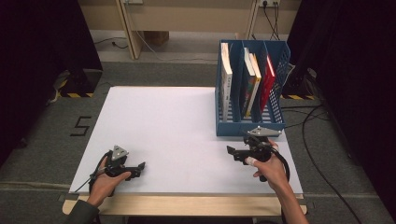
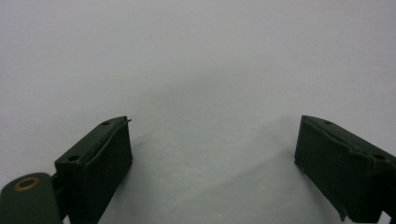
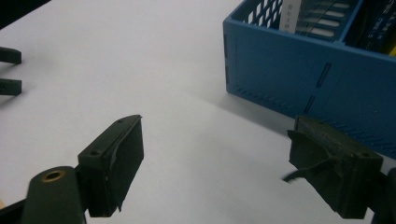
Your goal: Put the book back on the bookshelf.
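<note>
Both hand-held grippers, left (image 1: 138,169) & right (image 1: 232,154), gape empty near table (image 1: 163,116) front edge, rack (image 1: 250,123) by right.

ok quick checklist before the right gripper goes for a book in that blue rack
1. Right gripper open: ok, jaws stand wide apart with nothing between them.
2. Left gripper out of the way: ok, it sits at the table's near left, open.
3. Blue file rack upright on the white table: ok.
4. Books upright in their slots: ok for the white book and the red book.
5. Right gripper aimed at the rack: not ok, it points left.
6. Room to grip a spine: cannot tell.
</note>
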A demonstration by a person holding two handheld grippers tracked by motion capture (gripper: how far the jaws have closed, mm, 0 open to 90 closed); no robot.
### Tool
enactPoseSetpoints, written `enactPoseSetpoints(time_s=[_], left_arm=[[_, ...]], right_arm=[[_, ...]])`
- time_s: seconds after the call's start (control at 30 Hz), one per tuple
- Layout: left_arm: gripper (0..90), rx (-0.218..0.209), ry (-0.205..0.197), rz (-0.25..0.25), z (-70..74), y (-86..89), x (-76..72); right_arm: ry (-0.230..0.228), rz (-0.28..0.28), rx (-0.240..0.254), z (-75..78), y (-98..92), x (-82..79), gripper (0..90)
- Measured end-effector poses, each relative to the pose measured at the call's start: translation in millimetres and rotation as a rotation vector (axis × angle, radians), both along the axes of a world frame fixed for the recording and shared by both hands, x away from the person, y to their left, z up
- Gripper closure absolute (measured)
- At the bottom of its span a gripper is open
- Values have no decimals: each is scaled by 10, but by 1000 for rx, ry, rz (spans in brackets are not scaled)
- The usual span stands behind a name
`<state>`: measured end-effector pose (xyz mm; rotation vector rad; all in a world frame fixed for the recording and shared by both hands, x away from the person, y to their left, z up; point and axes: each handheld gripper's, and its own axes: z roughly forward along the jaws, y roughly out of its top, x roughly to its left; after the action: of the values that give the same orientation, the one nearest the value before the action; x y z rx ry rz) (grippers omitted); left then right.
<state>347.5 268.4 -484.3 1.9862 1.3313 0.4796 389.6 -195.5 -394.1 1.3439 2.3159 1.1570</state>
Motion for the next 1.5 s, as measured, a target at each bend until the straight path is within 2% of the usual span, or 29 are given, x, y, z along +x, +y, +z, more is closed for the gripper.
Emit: enactPoseSetpoints(time_s=[0.63,0.77,0.9,1.03,1.13,1.23,1.27,1.4,1.5], left_arm=[[101,0,0,0,0,0,0],[101,0,0,0,0,0,0],[101,0,0,0,0,0,0],[101,0,0,0,0,0,0],[100,0,0,0,0,0,0],[101,0,0,0,0,0,0],[101,0,0,0,0,0,0],[101,0,0,0,0,0,0],[101,0,0,0,0,0,0]], right_arm=[[51,16,-47,-410,104,-139,174],[52,20,-95,-490,125,-166,175],[64,13,-107,-552,129,-184,176],[62,31,-163,-626,151,-201,176],[85,50,-178,-685,184,-217,158],[64,69,-225,-696,220,-243,155],[58,69,-227,-701,224,-245,153],[49,63,-208,-717,210,-263,152],[19,68,-198,-741,186,-282,151]])
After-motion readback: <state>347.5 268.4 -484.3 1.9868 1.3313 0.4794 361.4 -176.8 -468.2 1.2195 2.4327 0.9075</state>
